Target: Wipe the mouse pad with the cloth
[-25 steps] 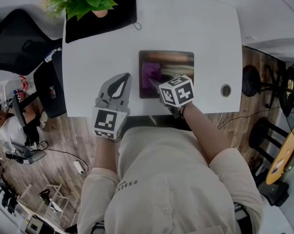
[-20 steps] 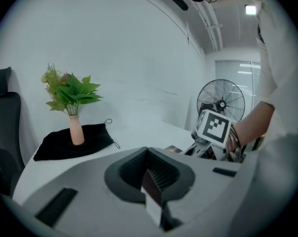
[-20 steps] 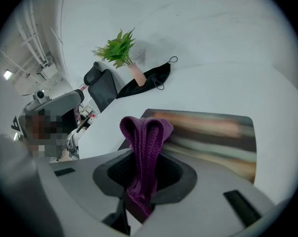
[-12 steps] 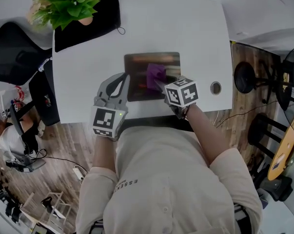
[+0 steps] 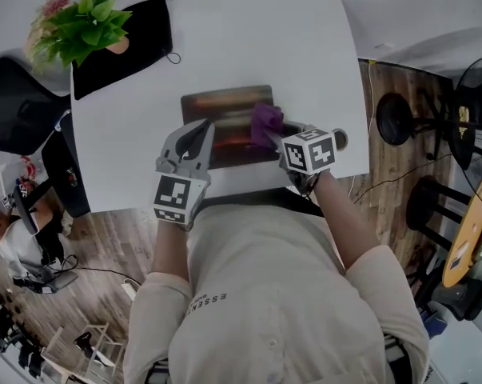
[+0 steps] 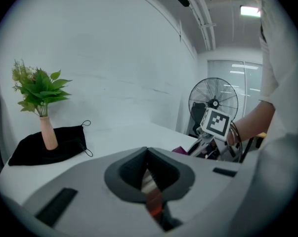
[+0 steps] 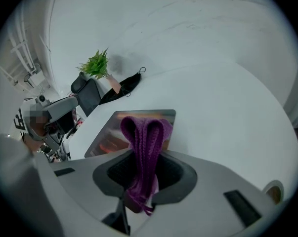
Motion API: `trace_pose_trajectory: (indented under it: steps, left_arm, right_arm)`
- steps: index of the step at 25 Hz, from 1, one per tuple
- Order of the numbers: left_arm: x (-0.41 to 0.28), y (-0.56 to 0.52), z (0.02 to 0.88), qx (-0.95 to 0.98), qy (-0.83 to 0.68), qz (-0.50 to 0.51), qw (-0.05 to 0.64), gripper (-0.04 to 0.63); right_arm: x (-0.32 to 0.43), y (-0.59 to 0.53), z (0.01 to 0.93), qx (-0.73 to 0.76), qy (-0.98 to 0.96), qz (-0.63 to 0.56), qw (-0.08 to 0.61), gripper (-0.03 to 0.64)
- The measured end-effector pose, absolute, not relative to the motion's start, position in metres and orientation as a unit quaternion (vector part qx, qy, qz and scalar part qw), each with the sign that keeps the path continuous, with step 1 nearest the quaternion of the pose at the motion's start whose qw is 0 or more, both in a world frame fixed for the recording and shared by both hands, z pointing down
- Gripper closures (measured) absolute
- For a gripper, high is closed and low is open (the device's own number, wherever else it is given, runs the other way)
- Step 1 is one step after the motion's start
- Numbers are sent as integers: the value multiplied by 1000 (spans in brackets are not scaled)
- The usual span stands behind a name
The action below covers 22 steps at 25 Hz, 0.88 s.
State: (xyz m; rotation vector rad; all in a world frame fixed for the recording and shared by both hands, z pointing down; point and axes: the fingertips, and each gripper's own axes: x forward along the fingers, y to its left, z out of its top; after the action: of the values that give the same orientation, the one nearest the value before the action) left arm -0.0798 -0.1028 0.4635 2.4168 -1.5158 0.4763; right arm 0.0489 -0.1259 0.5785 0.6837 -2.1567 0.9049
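The dark mouse pad [image 5: 225, 122] lies on the white table [image 5: 304, 54], near its front edge. A purple cloth [image 5: 266, 121] rests at the pad's right edge, and my right gripper [image 5: 272, 134] is shut on it. In the right gripper view the cloth [image 7: 144, 142] loops up out of the jaws of the right gripper [image 7: 141, 154], with the pad [image 7: 114, 132] behind it. My left gripper [image 5: 202, 130] is shut, its tips over the pad's left part. Through its jaws in the left gripper view [image 6: 148, 151] a strip of the pad [image 6: 151, 194] shows.
A potted plant [image 5: 81, 18] stands on a black cloth [image 5: 141, 34] at the table's far left corner. A round cable hole [image 5: 339, 140] sits in the table just right of the right gripper. A standing fan [image 6: 213, 102] and dark chairs are beside the table.
The right gripper has dragged the cloth rightward across the pad, from its left part to its right edge. The left gripper's tips, earlier beside the pad, now lie over its left part.
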Motion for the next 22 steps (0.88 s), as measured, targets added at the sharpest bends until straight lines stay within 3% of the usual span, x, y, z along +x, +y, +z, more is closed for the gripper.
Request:
trace_pose_trajectory:
  steps: [12,22]
  left_arm:
    - [-74,-97,447,828,-524,170,108,594]
    - [-126,-68,446,807,-552,172,118,594]
  right_arm:
    - [89,-137,572,306,-812,354,349,512]
    - [-4,-96,542,220,-854,334,332,512]
